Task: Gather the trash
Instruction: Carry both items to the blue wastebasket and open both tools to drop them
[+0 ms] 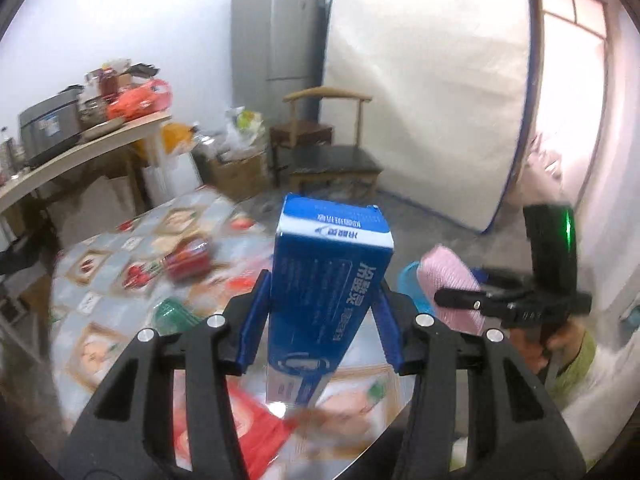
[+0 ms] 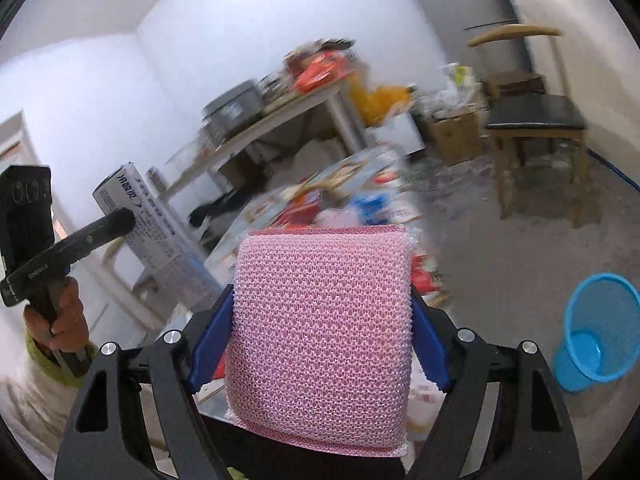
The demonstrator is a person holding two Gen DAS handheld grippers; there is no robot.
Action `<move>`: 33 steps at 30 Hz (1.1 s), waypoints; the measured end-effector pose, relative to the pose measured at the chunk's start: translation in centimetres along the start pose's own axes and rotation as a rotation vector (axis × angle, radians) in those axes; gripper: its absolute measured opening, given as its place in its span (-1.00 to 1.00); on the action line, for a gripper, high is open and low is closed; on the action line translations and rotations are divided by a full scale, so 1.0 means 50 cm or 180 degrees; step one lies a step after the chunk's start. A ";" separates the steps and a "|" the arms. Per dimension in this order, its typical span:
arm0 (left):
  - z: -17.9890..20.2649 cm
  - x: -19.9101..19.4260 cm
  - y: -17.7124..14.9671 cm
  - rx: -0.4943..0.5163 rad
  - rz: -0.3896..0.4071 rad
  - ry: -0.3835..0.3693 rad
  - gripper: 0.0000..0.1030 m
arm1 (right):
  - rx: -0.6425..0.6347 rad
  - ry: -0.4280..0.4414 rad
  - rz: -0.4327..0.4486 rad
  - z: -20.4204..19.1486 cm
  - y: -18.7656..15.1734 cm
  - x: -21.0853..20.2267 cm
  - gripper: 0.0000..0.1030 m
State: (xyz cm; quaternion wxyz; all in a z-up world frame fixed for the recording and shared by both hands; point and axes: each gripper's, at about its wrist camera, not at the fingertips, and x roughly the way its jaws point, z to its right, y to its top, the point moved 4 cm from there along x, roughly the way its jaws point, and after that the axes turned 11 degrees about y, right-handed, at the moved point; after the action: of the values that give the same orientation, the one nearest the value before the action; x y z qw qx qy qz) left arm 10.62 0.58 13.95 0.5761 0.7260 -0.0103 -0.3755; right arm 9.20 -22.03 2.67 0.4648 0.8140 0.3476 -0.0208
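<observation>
My left gripper [image 1: 320,312] is shut on a tall blue carton [image 1: 328,280] and holds it upright above the round table [image 1: 100,280]. My right gripper [image 2: 320,320] is shut on a pink mesh sponge [image 2: 320,336], lifted off the table. The sponge also shows in the left wrist view [image 1: 448,280], with the right gripper [image 1: 460,300] beside it. The carton shows in the right wrist view [image 2: 160,244], held by the left gripper [image 2: 120,216]. A blue mesh bin [image 2: 596,332] stands on the floor at the right; its rim peeks out behind the sponge in the left wrist view [image 1: 412,280].
The table with a patterned cloth holds red wrappers [image 1: 188,260], a green item [image 1: 172,312] and a red bag [image 1: 256,432]. A wooden chair [image 1: 332,160], cardboard boxes [image 1: 236,172], a fridge [image 1: 276,40], a leaning mattress [image 1: 432,80] and a cluttered side table [image 1: 80,148] stand behind.
</observation>
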 end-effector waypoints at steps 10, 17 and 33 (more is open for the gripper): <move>0.310 0.265 0.157 0.0027 -0.0209 -0.0880 -0.11 | 0.0882 -0.1006 0.0527 0.308 -0.005 -0.238 0.50; 0.543 0.540 0.164 0.0088 -0.0744 -0.1183 -0.10 | 0.1709 -0.1423 0.0586 0.566 -0.025 -0.267 0.51; 0.602 0.767 0.099 -0.0156 -0.1125 -0.0855 0.64 | 0.2579 -0.1861 0.0386 0.916 -0.135 -0.189 0.69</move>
State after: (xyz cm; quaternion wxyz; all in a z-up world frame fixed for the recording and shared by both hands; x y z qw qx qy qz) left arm 23.44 -43.20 -3.94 0.5123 0.6458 0.0496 -0.5640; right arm 11.32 -60.34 -24.96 0.1897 0.9079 0.1189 -0.3543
